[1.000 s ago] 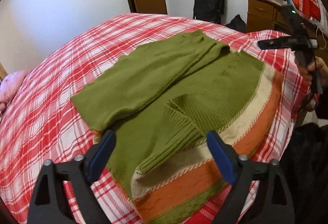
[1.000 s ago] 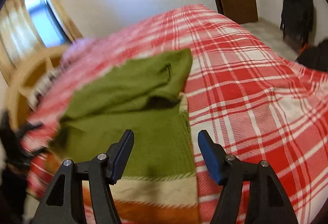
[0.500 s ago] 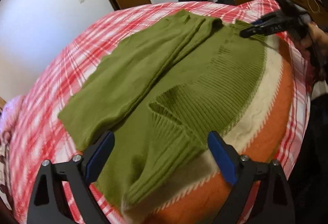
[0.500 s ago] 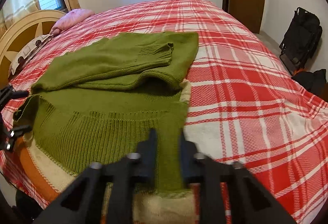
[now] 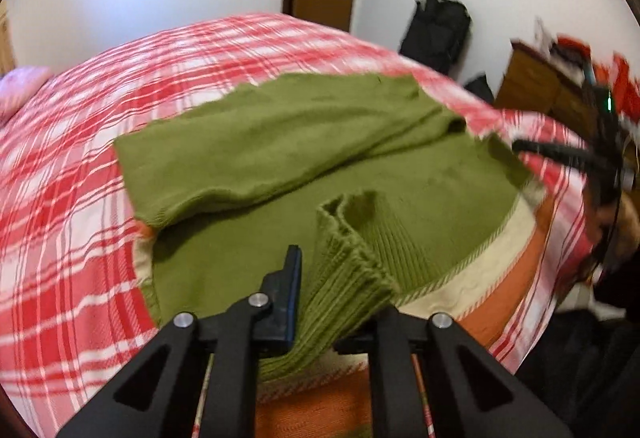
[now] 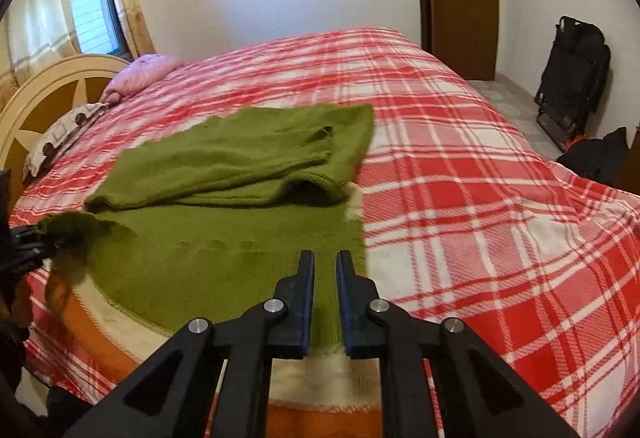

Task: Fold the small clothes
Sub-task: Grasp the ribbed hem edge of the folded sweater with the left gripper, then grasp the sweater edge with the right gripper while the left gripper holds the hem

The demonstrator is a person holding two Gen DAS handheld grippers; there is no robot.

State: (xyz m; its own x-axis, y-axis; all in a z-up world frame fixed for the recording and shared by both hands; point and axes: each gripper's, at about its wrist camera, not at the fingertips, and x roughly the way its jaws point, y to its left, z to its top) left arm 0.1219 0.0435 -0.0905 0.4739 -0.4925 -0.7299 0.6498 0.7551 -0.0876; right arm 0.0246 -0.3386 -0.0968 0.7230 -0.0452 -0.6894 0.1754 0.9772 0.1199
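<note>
A green knitted sweater [image 6: 224, 238], banded cream and orange at its hem, lies spread on a bed [image 6: 460, 165] covered in red and white check. The upper part of the garment is folded over itself, forming a thicker green layer toward the far side. The left tongs [image 5: 316, 290] are closed on the ribbed cuff [image 5: 344, 270] of a sleeve that lies across the body of the sweater; the knit bunches up between the two fingers and hides the right-hand pad. In the right wrist view the same tongs appear at the left edge, with green fabric gathered at their tip. The right tongs [image 6: 325, 298] are closed on the sweater's side edge, just above the cream band, with a thin strip of green knit showing between the blue pads. That edge borders bare bedspread on its right. The two tongs thus hold the garment at opposite sides of its near half, with the folded portion lying beyond both. A pink pillow [image 6: 140, 75] rests at the head of the bed, well apart from the sweater. The left wrist view is blurred toward its right side.
</note>
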